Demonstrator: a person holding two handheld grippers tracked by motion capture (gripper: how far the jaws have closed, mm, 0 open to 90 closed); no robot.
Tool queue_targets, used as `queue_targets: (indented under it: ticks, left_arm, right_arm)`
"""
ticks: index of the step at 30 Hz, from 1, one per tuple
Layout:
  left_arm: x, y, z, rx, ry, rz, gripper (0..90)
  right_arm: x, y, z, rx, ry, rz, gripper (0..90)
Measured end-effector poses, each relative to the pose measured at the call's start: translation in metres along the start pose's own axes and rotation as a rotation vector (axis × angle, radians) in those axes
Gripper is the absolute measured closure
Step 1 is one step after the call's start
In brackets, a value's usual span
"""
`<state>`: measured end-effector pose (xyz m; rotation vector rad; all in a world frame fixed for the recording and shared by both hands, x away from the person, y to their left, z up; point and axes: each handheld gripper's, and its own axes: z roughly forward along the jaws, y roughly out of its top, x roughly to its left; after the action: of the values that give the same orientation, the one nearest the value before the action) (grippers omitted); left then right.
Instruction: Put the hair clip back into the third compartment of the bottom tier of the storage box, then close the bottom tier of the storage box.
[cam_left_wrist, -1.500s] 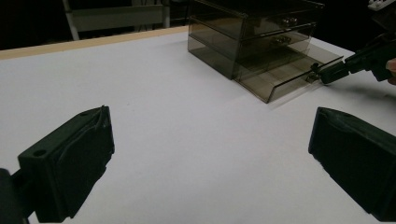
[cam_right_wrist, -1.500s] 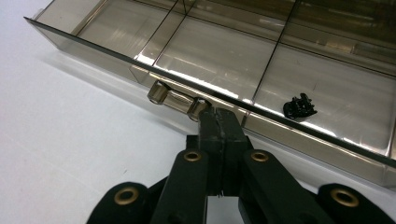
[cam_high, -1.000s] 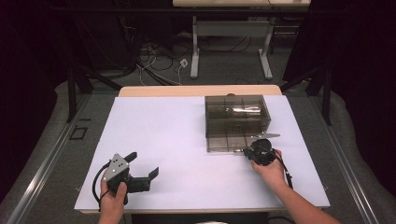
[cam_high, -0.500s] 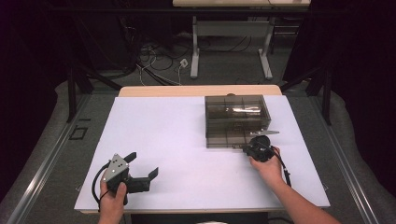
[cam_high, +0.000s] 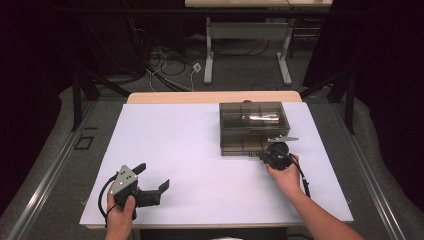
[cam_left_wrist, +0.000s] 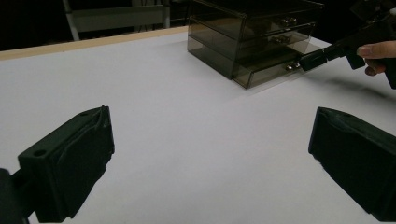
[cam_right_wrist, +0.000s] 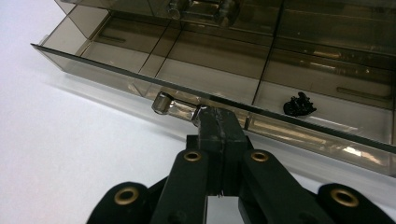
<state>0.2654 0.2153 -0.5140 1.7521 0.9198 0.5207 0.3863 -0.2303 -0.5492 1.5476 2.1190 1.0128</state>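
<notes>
Since the earlier frames, the right gripper (cam_high: 263, 158) is seen shifted slightly toward the smoky drawer unit (cam_high: 252, 125), and the bottom drawer (cam_right_wrist: 196, 79) is seen pulled a little way out of it. That drawer's small clear handle (cam_right_wrist: 175, 106) is pinched between the fingers of the right gripper, which are pressed together on one end of it, as is shown in the right gripper view. The drawer is divided into compartments; a small black object (cam_right_wrist: 299, 104) is seen lying in the compartment to the right of the handle in that view. What it is cannot be told. The drawer unit is set on the far right part of the white bench (cam_high: 190, 150), with the right gripper just in front of its near face and held by the right hand (cam_high: 285, 175). Well apart from the drawer unit, at the near left part of the bench, the left gripper (cam_high: 153, 183) is held by the left hand (cam_high: 120, 215). Its fingers (cam_left_wrist: 65, 168) are spread wide apart, with nothing between them but bare bench.
</notes>
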Motion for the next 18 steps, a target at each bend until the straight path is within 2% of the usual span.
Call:
queue_targets:
  ticks: [18]
  left_arm:
    - [0.0005,0.0001,0.0007,0.001,0.000,0.002,0.4]
  right_arm:
    - [-0.0023,0.0068,0.0072,-0.015,-0.014,0.033,90.0]
